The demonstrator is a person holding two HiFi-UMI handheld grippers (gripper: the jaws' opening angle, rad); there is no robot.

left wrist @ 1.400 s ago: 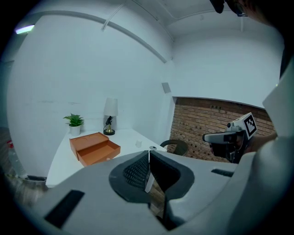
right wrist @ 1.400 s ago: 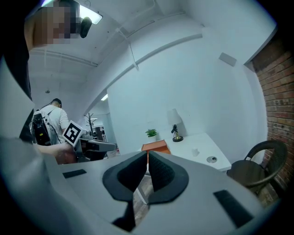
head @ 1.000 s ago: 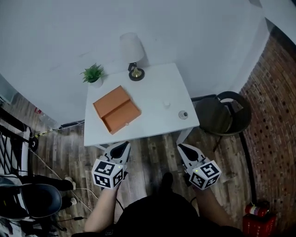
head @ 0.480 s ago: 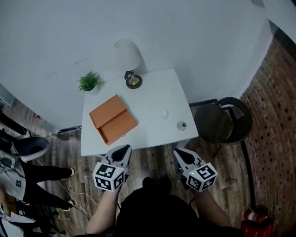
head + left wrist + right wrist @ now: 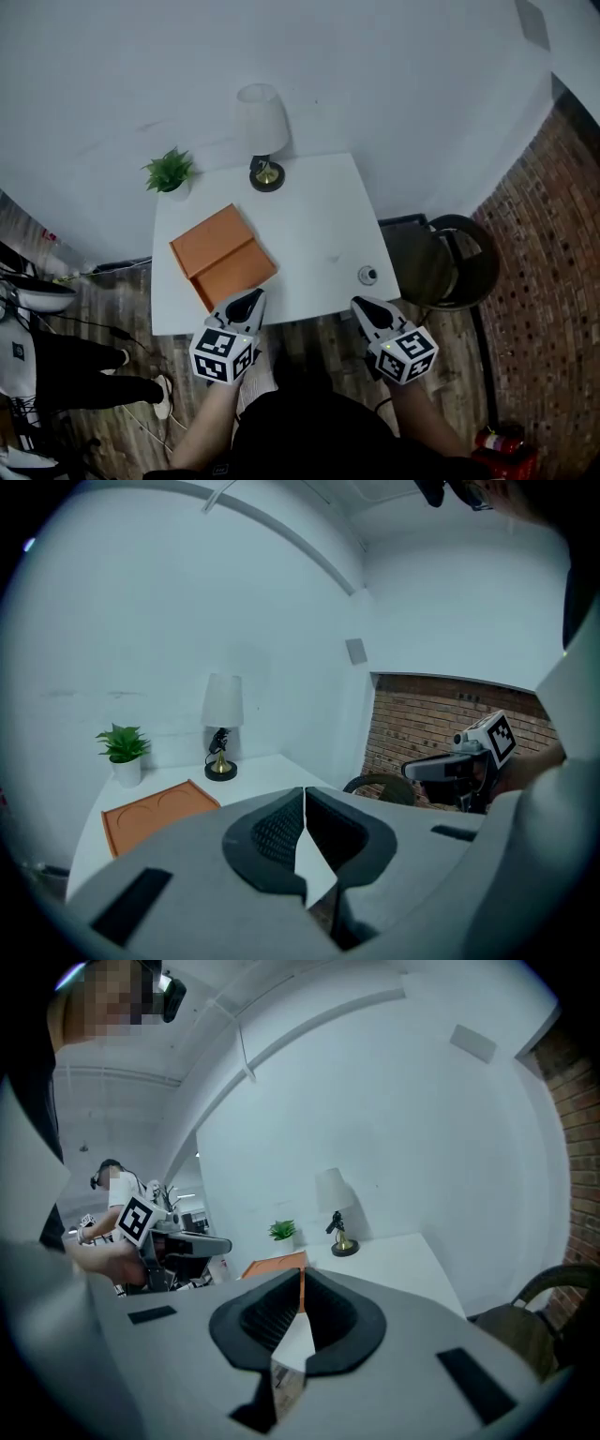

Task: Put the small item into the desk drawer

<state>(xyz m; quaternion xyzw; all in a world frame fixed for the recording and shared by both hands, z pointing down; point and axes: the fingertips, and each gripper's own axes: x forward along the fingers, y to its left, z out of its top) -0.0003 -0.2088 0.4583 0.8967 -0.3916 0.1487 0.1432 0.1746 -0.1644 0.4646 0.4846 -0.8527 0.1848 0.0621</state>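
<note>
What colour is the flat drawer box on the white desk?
Orange; the drawer box shows best in the head view.

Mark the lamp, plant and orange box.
lamp (image 5: 261, 118), head view, on its shade.
plant (image 5: 168, 171), head view, on its leaves.
orange box (image 5: 212, 242), head view, on its top face.

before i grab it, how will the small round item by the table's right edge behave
The small round item looks tiny, so probably light. Its round outline suggests it could roll or skid if nudged. It sits near the table edge, so a push might knock it off.
</note>
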